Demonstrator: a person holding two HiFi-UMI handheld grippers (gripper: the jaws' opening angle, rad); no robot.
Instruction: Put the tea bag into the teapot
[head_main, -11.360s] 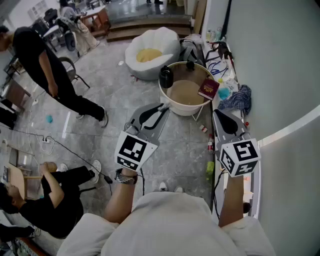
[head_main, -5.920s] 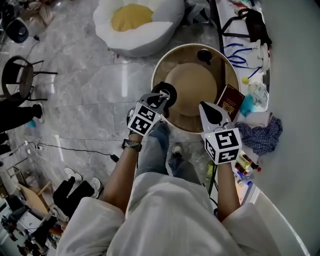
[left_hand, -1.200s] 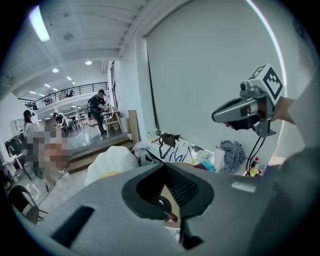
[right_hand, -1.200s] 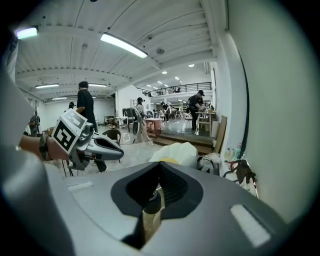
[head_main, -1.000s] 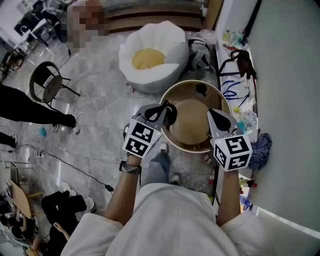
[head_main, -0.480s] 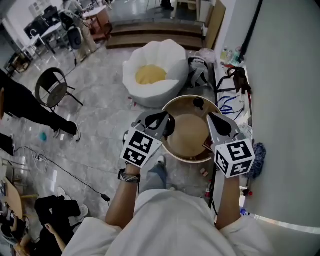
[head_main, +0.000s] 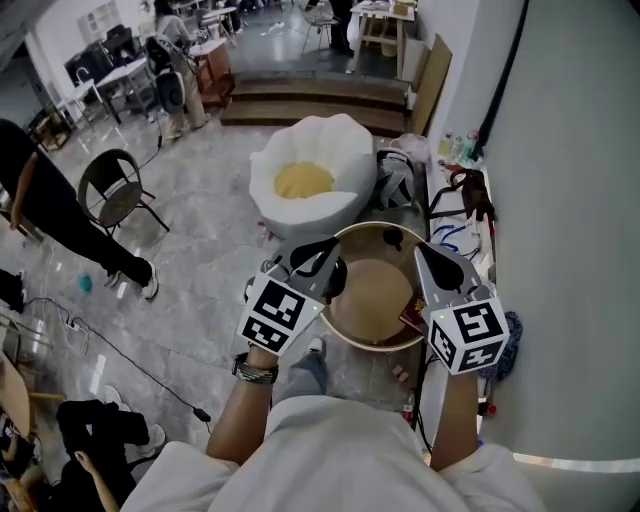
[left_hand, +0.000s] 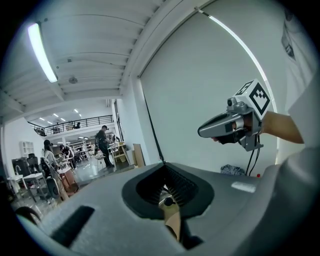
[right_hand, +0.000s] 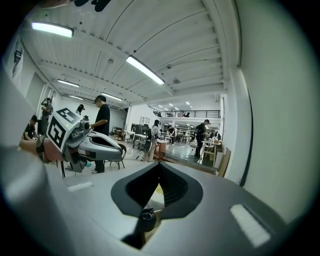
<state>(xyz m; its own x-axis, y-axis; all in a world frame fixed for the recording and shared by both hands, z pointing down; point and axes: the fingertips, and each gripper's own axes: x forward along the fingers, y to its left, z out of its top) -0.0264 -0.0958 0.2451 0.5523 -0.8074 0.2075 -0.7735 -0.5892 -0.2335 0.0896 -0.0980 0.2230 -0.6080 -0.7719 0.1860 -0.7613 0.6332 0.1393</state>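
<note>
Far below me stands a round table (head_main: 346, 337) with a tan top. On its left part a black teapot (head_main: 337, 277) peeps out from behind my left gripper (head_main: 330, 243). A small black lid (head_main: 392, 238) lies at the table's far side. No tea bag shows in any view. Both grippers are held up level, side by side, high above the table. The left gripper (left_hand: 162, 164) has its jaws together with nothing between them. The right gripper (head_main: 420, 247) (right_hand: 159, 162) also looks shut and empty. Each gripper view shows the other gripper off to the side.
A red book (head_main: 412, 316) lies on the table's right edge. A white beanbag (head_main: 305, 180) with a yellow centre sits beyond the table. A pale wall and a cluttered ledge (head_main: 465, 200) run along the right. A chair (head_main: 112, 195) and a walking person (head_main: 50, 215) are at the left.
Both grippers have risen away from the table, which now looks smaller and farther below. The jaws stayed together.
</note>
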